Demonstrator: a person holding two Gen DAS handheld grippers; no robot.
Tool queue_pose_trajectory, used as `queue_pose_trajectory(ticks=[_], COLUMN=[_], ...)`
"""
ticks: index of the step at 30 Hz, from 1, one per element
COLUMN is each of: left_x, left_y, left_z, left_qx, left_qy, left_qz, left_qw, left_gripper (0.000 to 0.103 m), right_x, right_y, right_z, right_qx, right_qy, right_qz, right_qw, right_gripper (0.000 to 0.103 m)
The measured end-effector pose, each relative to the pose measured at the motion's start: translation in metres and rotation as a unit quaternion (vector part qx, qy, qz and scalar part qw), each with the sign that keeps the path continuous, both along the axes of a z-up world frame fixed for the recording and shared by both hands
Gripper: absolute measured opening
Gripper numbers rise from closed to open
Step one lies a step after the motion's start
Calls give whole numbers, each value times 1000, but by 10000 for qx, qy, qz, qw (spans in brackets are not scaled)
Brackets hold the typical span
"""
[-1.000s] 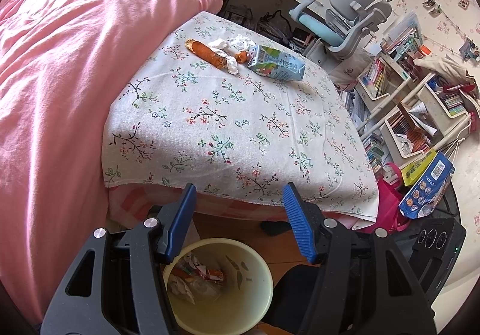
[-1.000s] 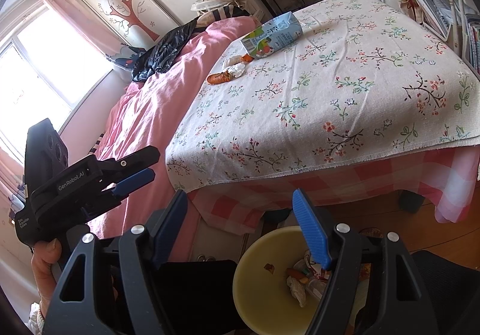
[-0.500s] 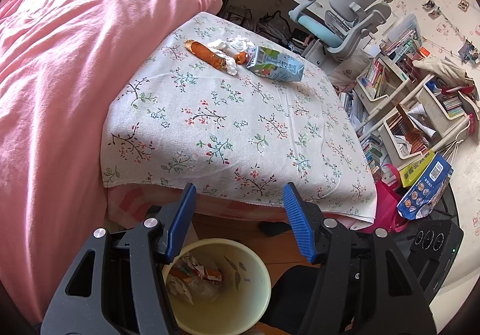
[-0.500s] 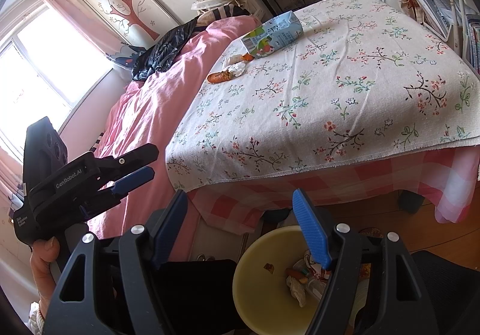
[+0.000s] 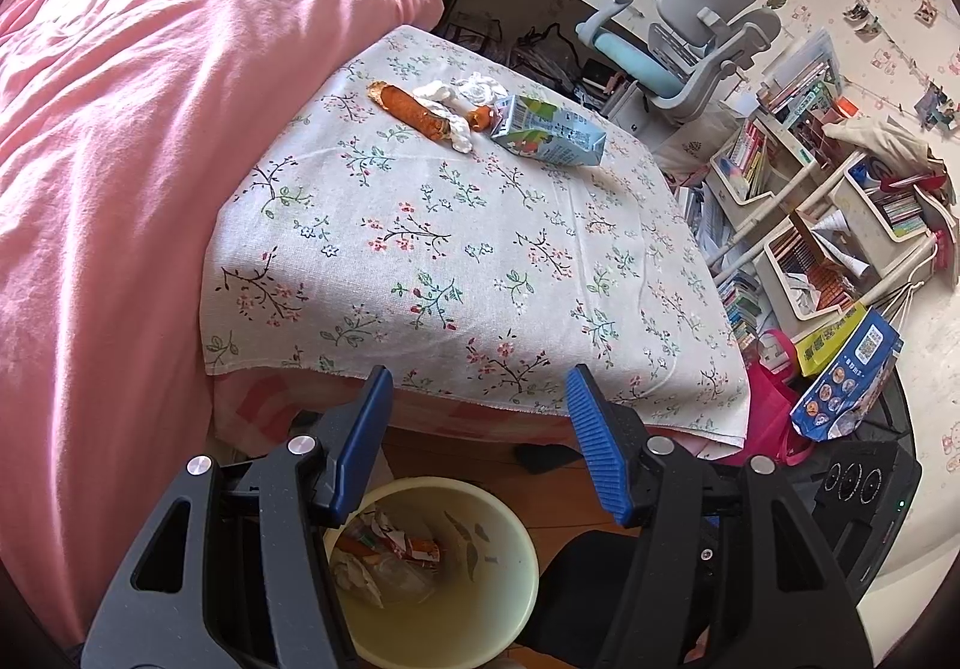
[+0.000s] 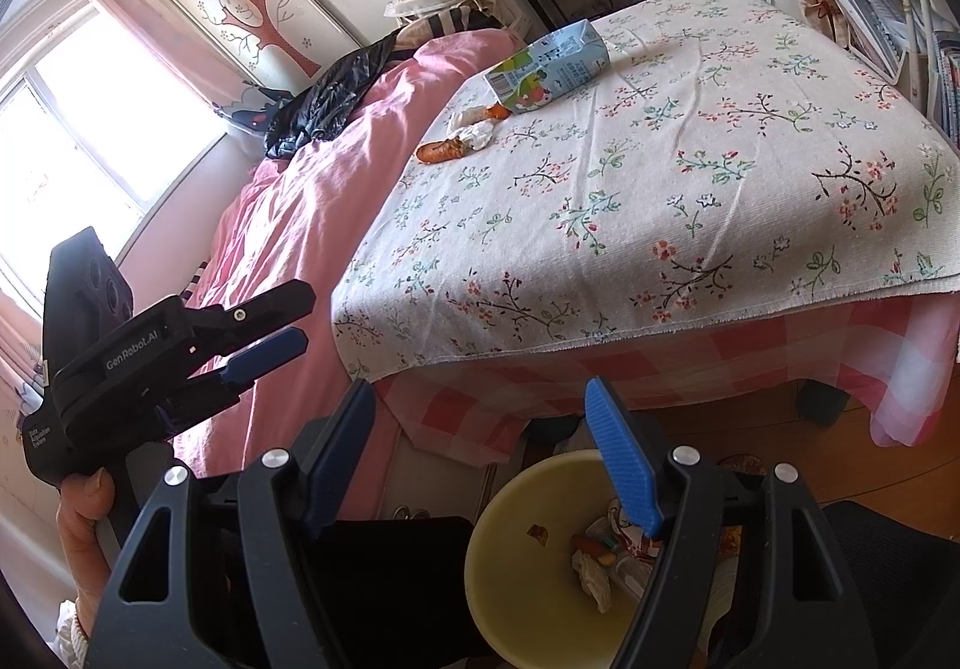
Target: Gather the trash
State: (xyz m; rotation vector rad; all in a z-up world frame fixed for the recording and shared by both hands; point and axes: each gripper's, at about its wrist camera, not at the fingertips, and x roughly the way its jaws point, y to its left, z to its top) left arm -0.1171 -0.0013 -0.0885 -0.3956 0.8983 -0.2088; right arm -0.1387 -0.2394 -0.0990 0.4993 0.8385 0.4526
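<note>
1. In the left wrist view, our left gripper [image 5: 477, 399] hangs with its blue-padded jaws spread apart and nothing between them, just above the near edge of the flowered cloth [image 5: 456, 249] covering the table.
2. Below the jaws stands a pale yellow bin [image 5: 480, 603] on the wooden floor, with crumpled wrappers [image 5: 390, 549] lying inside it.
3. At the far end of the cloth we see the remaining trash: an orange food scrap [image 5: 414, 112], white crumpled tissue [image 5: 474, 90] just beside it, and a light blue drink carton [image 5: 549, 132] lying on its side, touching the tissue pile.
4. A pink blanket [image 5: 150, 159] fills the left; a grey and blue desk chair [image 5: 684, 51] stands beyond the table.
5. In the right wrist view, our right gripper [image 6: 480, 417] is likewise released, jaws wide with nothing gripped, poised over the same bin [image 6: 510, 561], near the cloth's [image 6: 660, 159] front edge.
6. The carton [image 6: 549, 66], tissue [image 6: 480, 132] and food scrap [image 6: 441, 150] lie at the far left corner of the cloth, well apart from us.
7. At the left of that view the left gripper [image 6: 282, 321] shows from the side, held by a hand [image 6: 84, 513].
</note>
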Motion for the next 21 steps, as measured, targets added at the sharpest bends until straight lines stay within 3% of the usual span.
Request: queue_pose_trajectory(ticks=[21], left_x=[3], left_y=[-5], left_z=[5], left_qx=[-10], left_qy=[-33], left_qz=[-48], left_qw=[10000], left_gripper=[57], right_x=[1], right_y=[0], right_z=[0], right_qx=[-39], right_qy=[20], right_qz=[-1], right_qw=[10000], right_gripper=[70])
